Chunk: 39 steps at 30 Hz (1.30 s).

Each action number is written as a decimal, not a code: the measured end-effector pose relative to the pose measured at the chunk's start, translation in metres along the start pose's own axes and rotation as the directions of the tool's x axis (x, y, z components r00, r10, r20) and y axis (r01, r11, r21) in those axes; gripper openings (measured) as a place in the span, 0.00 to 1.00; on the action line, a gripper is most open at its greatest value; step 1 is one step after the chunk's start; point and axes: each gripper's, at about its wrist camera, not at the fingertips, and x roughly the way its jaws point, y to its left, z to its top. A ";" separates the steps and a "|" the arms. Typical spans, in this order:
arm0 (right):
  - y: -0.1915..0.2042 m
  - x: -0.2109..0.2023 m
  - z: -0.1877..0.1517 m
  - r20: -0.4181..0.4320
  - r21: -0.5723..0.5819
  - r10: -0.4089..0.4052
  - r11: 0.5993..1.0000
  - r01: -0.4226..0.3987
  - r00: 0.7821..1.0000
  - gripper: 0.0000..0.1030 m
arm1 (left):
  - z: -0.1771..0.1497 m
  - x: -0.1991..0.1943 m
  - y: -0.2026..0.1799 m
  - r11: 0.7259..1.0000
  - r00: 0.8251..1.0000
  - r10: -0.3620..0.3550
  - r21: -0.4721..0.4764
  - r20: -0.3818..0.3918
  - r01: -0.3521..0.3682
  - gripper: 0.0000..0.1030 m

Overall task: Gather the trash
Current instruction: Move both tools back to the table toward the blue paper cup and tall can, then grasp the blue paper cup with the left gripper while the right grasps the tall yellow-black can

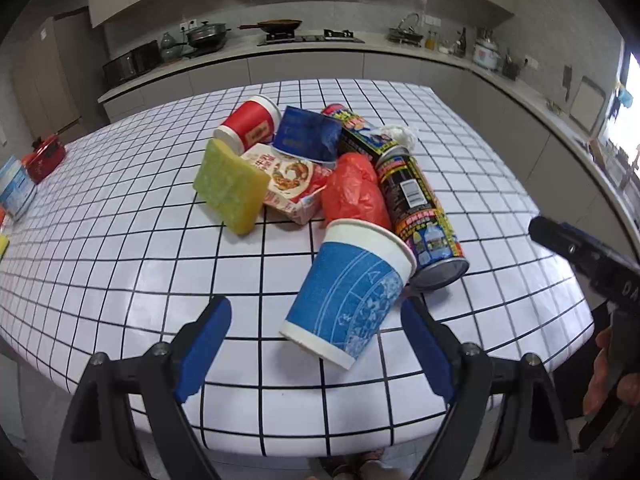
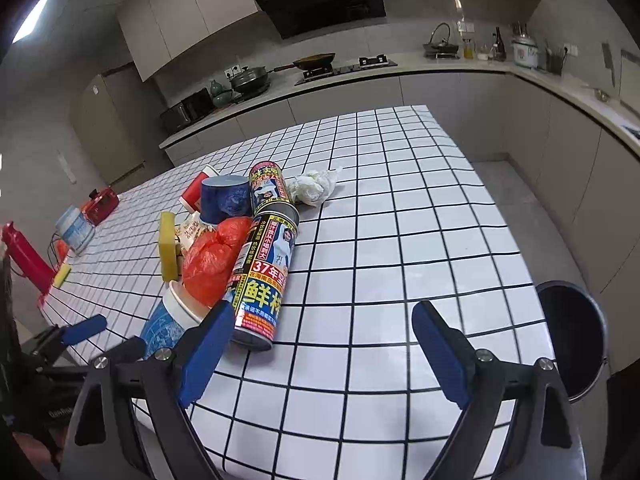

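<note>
A pile of trash lies on the white tiled table (image 2: 400,240). Nearest me a blue paper cup (image 1: 352,292) lies on its side, just ahead of and between the fingers of my left gripper (image 1: 316,310); the gripper is open and its pads are clear of the cup. Behind the cup are a spray can (image 1: 420,208), a red plastic bag (image 1: 356,188), a green sponge (image 1: 230,184), a food carton (image 1: 288,184), a red cup (image 1: 250,122), a dark blue cup (image 1: 306,132) and crumpled tissue (image 1: 400,134). My right gripper (image 2: 324,312) is open over bare tiles, its left finger beside the spray can (image 2: 264,276).
A dark trash bin (image 2: 576,340) stands off the table's right edge. At the table's left end are a red bottle (image 2: 24,256), a white tub (image 2: 74,230), a red box (image 2: 102,202) and a small yellow sponge (image 2: 62,276). A kitchen counter runs behind.
</note>
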 end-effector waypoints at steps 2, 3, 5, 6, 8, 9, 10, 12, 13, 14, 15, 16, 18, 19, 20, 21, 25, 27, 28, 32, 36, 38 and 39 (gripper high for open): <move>-0.002 0.005 0.001 -0.007 0.005 0.011 1.000 -0.011 1.000 0.89 | 0.002 0.011 -0.003 0.999 1.000 -0.005 0.032 -0.025 0.006 0.85; -0.002 0.007 0.002 -0.009 0.004 0.010 1.000 -0.010 1.000 0.89 | 0.002 0.018 -0.004 0.999 0.999 -0.012 0.041 -0.047 0.014 0.85; -0.003 0.011 0.003 -0.012 0.007 0.007 1.000 -0.007 1.000 0.89 | 0.003 0.032 -0.005 0.998 0.995 -0.029 0.060 -0.092 0.035 0.85; -0.003 0.013 0.004 -0.015 0.013 0.002 1.000 -0.002 1.000 0.89 | 0.004 0.036 -0.006 0.997 0.994 -0.029 0.068 -0.101 0.036 0.85; -0.002 0.015 0.005 -0.016 0.022 -0.007 1.000 0.007 1.000 0.89 | 0.006 0.046 -0.006 0.995 0.993 -0.045 0.088 -0.112 0.055 0.85; -0.001 0.016 0.007 -0.011 0.026 -0.015 1.000 0.015 1.000 0.89 | 0.007 0.050 -0.006 0.993 0.992 -0.050 0.096 -0.114 0.061 0.85; 0.001 0.017 0.007 -0.007 0.030 -0.024 0.999 0.024 1.000 0.89 | 0.008 0.053 -0.005 0.993 0.992 -0.055 0.100 -0.116 0.067 0.85; 0.006 0.023 0.009 -0.007 0.047 -0.041 0.998 0.042 0.999 0.89 | 0.010 0.060 -0.003 0.989 0.989 -0.081 0.110 -0.125 0.095 0.85; 0.009 0.026 0.009 -0.008 0.056 -0.044 0.997 0.045 0.999 0.89 | 0.011 0.063 -0.001 0.987 0.987 -0.098 0.118 -0.125 0.113 0.85; 0.012 0.029 0.010 -0.011 0.064 -0.047 0.997 0.048 0.999 0.89 | 0.012 0.064 0.001 0.985 0.986 -0.108 0.123 -0.123 0.123 0.85; 0.015 0.034 0.010 -0.017 0.071 -0.050 0.996 0.051 0.999 0.89 | 0.012 0.066 0.003 0.983 0.986 -0.118 0.124 -0.122 0.133 0.83; 0.019 0.039 0.011 -0.024 0.076 -0.051 0.996 0.052 0.998 0.89 | 0.013 0.066 0.007 0.980 0.983 -0.145 0.118 -0.115 0.158 0.73; 0.026 0.051 0.012 -0.038 0.089 -0.055 0.994 0.058 0.998 0.89 | 0.015 0.066 0.014 0.975 0.977 -0.185 0.105 -0.109 0.196 0.66; 0.029 0.057 0.012 -0.046 0.095 -0.054 0.994 0.058 0.997 0.89 | 0.015 0.065 0.018 0.974 0.976 -0.193 0.103 -0.103 0.203 0.64; 0.033 0.064 0.013 -0.057 0.098 -0.050 0.994 0.056 0.997 0.89 | 0.015 0.064 0.021 0.973 0.975 -0.198 0.101 -0.097 0.208 0.64; 0.038 0.072 0.013 -0.070 0.096 -0.056 0.993 0.063 0.996 0.89 | 0.013 0.063 0.026 0.971 0.974 -0.208 0.096 -0.092 0.217 0.63; 0.053 0.097 0.012 -0.112 0.072 -0.073 0.994 0.081 0.991 0.89 | 0.010 0.057 0.047 0.972 0.971 -0.225 0.053 -0.086 0.230 0.63; 0.058 0.105 0.012 -0.122 0.068 -0.076 0.994 0.084 0.990 0.89 | 0.009 0.054 0.053 0.971 0.970 -0.230 0.043 -0.079 0.233 0.63; 0.060 0.109 0.012 -0.127 0.066 -0.081 0.994 0.090 0.989 0.89 | 0.008 0.054 0.056 0.971 0.970 -0.231 0.042 -0.077 0.235 0.63; 0.067 0.123 0.012 -0.151 0.049 -0.102 0.993 0.111 0.983 0.78 | 0.010 0.061 0.059 0.969 0.967 -0.239 0.036 -0.089 0.243 0.63; 0.069 0.132 0.011 -0.172 0.030 -0.119 0.992 0.126 0.978 0.64 | 0.010 0.066 0.057 0.970 0.967 -0.237 0.031 -0.096 0.241 0.64; 0.070 0.131 0.010 -0.170 0.033 -0.101 0.994 0.108 0.980 0.54 | 0.011 0.066 0.056 0.971 0.967 -0.235 0.028 -0.100 0.239 0.65; 0.071 0.130 0.010 -0.171 0.027 -0.104 0.994 0.110 0.980 0.54 | 0.012 0.067 0.056 0.971 0.967 -0.234 0.024 -0.103 0.237 0.66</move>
